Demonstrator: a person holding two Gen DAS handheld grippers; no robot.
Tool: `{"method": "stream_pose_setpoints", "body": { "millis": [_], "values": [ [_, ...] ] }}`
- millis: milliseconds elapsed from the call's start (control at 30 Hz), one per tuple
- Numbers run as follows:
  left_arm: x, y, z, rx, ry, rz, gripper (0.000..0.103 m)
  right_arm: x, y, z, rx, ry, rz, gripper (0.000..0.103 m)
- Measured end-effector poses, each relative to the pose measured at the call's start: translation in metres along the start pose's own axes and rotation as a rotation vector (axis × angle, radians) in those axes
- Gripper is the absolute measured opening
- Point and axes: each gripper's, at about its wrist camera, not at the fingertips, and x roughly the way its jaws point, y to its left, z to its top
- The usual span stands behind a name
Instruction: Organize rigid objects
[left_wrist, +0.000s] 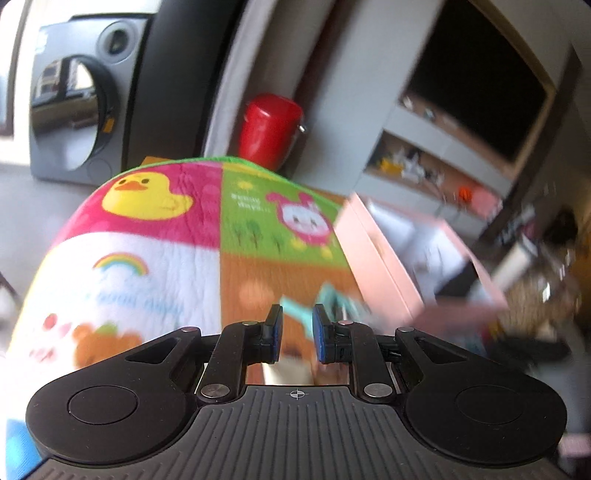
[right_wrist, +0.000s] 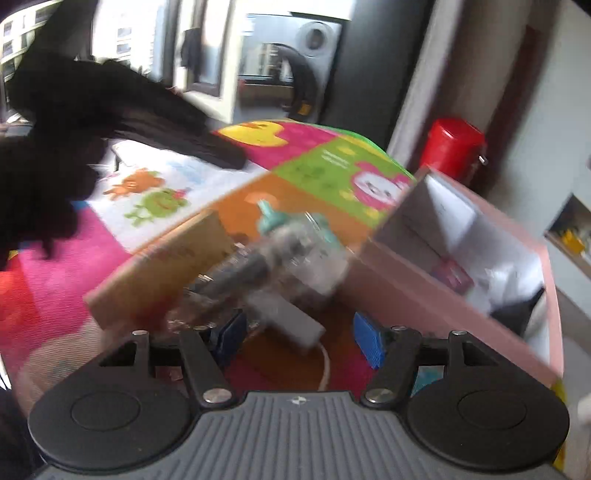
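Note:
A pink open box (right_wrist: 436, 291) with a few items inside stands on a colourful cartoon mat (right_wrist: 317, 166); it also shows in the left wrist view (left_wrist: 384, 258). A clear baby bottle with a teal cap (right_wrist: 295, 240), a brown cardboard box (right_wrist: 162, 273) and a grey adapter with a white cord (right_wrist: 291, 321) lie blurred in front of my right gripper (right_wrist: 299, 336), which is open and empty above them. My left gripper (left_wrist: 297, 334) is open a little and empty over the mat; a teal object (left_wrist: 306, 314) lies just beyond its fingertips.
A red canister (left_wrist: 269, 129) stands behind the mat by a wall. A grey washing machine (left_wrist: 77, 107) is at the back left. Shelves with small items (left_wrist: 424, 162) and a basket (left_wrist: 539, 295) are at the right. The other gripper and gloved hand (right_wrist: 74, 122) hang at the upper left.

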Motion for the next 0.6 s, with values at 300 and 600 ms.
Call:
{"method": "stream_pose_setpoints", "body": {
  "millis": [300, 600],
  "values": [
    [-0.015, -0.025, -0.056, 0.089, 0.076, 0.122, 0.019, -0.01, -0.014, -0.031, 0.047, 0.007, 0.022, 0.038],
    [0.008, -0.049, -0.062, 0.163, 0.085, 0.133, 0.043, -0.028, -0.045, -0.061, 0.078, -0.027, -0.193, 0.044]
  ]
}}
